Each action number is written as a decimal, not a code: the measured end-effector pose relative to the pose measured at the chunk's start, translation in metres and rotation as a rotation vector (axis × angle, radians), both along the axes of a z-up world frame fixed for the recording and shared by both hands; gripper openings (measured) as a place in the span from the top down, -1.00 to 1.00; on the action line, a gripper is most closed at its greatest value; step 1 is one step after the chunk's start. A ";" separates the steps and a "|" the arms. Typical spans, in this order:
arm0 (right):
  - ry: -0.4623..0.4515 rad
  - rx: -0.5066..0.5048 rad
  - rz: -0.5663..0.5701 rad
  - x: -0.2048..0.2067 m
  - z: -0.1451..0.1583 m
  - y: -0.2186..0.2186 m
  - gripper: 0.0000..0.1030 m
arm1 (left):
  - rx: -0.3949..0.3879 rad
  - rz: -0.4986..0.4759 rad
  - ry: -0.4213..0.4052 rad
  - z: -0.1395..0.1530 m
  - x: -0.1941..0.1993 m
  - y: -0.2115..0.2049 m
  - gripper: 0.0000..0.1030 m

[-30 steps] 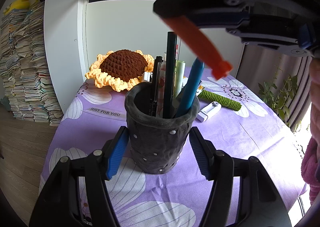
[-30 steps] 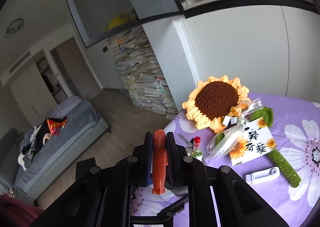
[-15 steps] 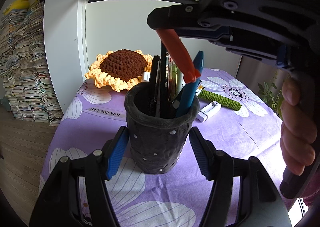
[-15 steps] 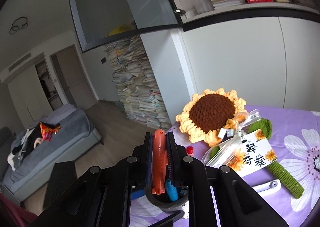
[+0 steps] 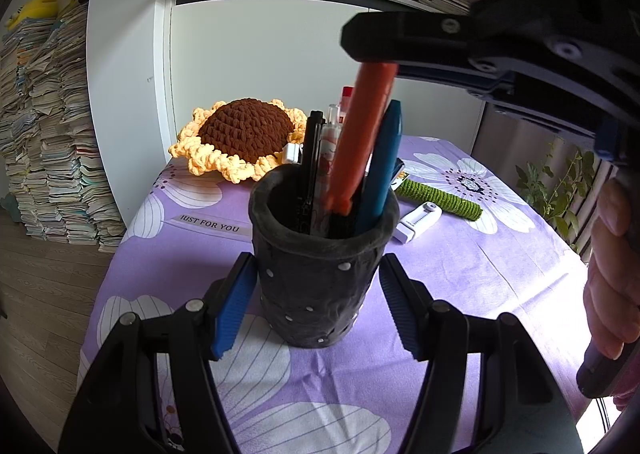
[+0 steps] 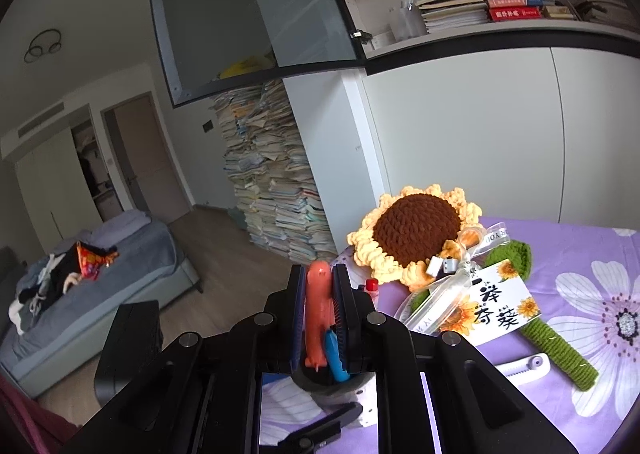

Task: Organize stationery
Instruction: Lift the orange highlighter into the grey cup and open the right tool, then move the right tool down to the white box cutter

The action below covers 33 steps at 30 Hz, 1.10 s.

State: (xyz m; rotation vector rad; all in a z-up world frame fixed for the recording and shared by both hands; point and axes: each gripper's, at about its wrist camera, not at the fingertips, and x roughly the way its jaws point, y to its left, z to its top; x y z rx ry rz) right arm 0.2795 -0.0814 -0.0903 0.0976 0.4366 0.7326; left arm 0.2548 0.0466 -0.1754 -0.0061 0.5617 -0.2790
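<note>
A dark grey pen holder (image 5: 320, 286) stands on the purple flowered tablecloth (image 5: 480, 274). My left gripper (image 5: 316, 266) is shut on it, one blue pad against each side. In the holder are a black pen (image 5: 312, 158), a blue pen (image 5: 384, 166) and several others. My right gripper (image 5: 368, 50) comes in from the upper right, shut on an orange pen (image 5: 360, 134). That pen slants downwards with its lower tip just inside the holder's mouth. In the right wrist view the orange pen (image 6: 318, 314) is clamped between the pads of my right gripper (image 6: 320, 282), above the holder (image 6: 320, 382).
A crocheted sunflower (image 5: 244, 134) lies behind the holder, its green stem (image 5: 440, 200) running right. A white correction tape (image 5: 418, 220) and a printed card (image 6: 496, 302) lie nearby. The table's left edge drops to wooden floor, with stacked books (image 5: 48, 134) beyond.
The right gripper has carried the orange pen over the holder and swung it steeper, and its tip has dropped into the holder's mouth. The left gripper and holder stayed put.
</note>
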 end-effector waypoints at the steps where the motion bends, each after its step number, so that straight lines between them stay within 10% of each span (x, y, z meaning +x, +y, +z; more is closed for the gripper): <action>1: -0.009 -0.015 -0.006 -0.003 0.000 0.000 0.72 | 0.000 -0.001 0.000 0.000 0.000 0.000 -0.22; 15: 0.018 -0.112 -0.060 -0.014 0.005 -0.018 0.72 | -0.003 0.000 0.009 -0.001 -0.001 -0.002 -0.22; 23: 0.473 -0.220 -0.409 0.054 -0.037 -0.100 0.72 | -0.002 0.000 0.009 -0.001 -0.002 -0.002 -0.22; 27: 0.744 -0.034 -0.423 0.081 -0.080 -0.133 0.72 | -0.003 0.000 0.010 -0.001 -0.002 -0.002 -0.22; 33: 0.892 0.043 -0.464 0.106 -0.098 -0.133 0.52 | -0.003 0.000 0.009 -0.001 -0.001 -0.002 -0.22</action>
